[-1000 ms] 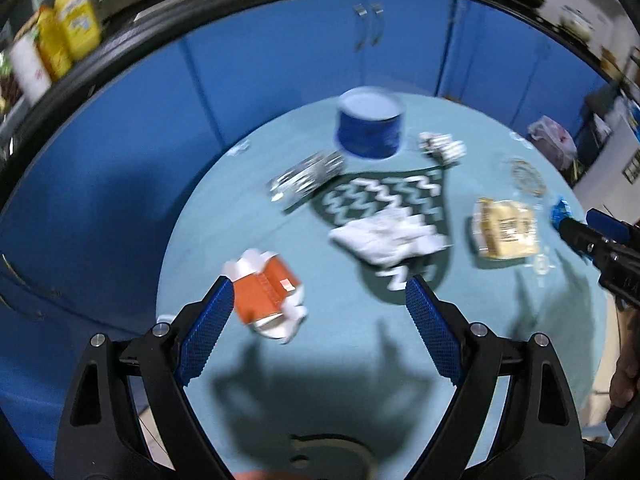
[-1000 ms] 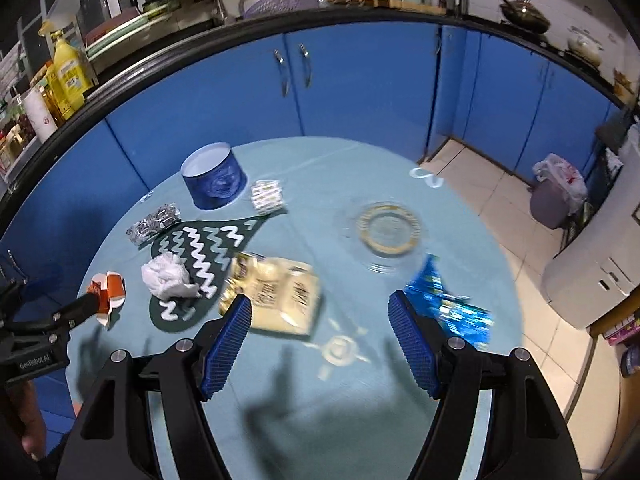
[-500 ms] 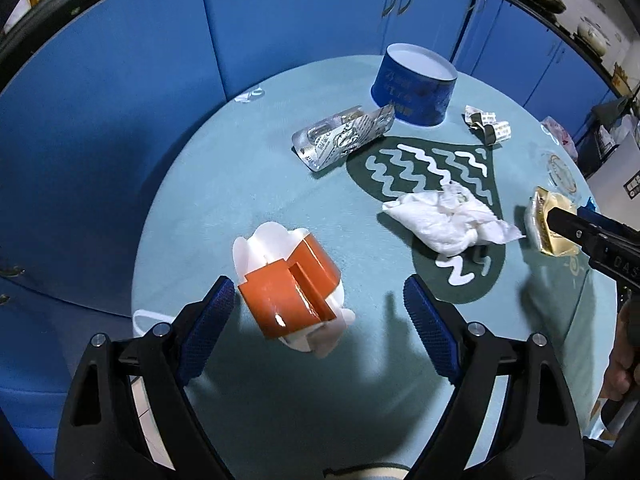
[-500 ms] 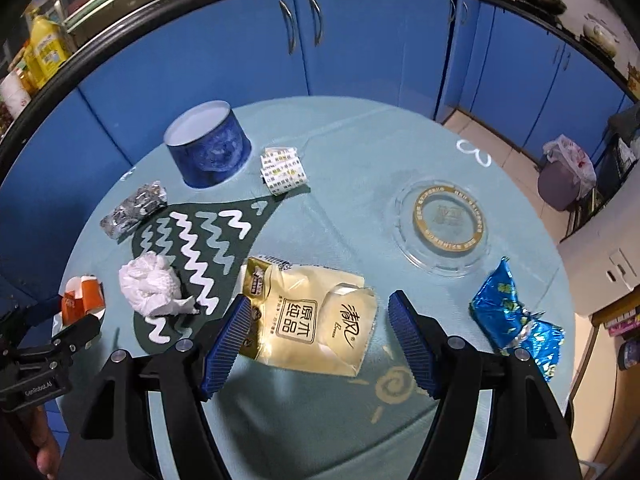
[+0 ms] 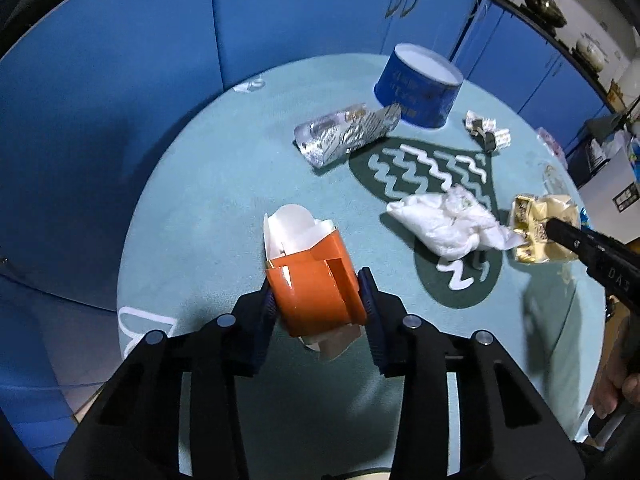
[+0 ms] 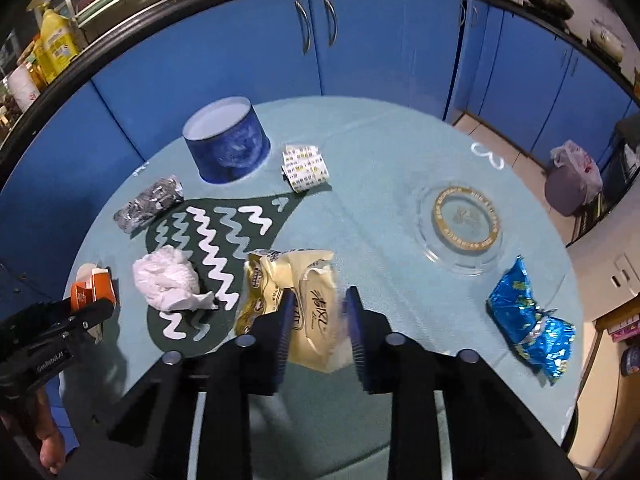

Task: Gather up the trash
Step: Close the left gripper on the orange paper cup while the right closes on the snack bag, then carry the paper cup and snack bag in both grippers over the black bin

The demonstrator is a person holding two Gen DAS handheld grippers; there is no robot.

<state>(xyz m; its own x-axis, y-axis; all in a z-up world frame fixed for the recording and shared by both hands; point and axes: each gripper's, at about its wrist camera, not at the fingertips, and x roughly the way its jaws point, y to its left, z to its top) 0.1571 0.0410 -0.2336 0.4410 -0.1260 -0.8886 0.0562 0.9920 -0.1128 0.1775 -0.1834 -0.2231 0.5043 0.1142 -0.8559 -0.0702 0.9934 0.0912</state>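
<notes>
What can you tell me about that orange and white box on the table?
The box is a small, crushed carton of glossy orange card with a white inside, its rounded white flaps splayed open away from the camera. It lies tilted near the edge of the round teal table, apart from the other litter. The left gripper is closing on it, with one blue finger pressed to each orange side. Nothing else touches it.

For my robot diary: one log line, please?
left gripper: closing on orange carton | right gripper: closing on yellow wrapper

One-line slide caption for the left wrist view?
Left gripper closing its fingers on an orange-and-white carton on the teal table.
</notes>
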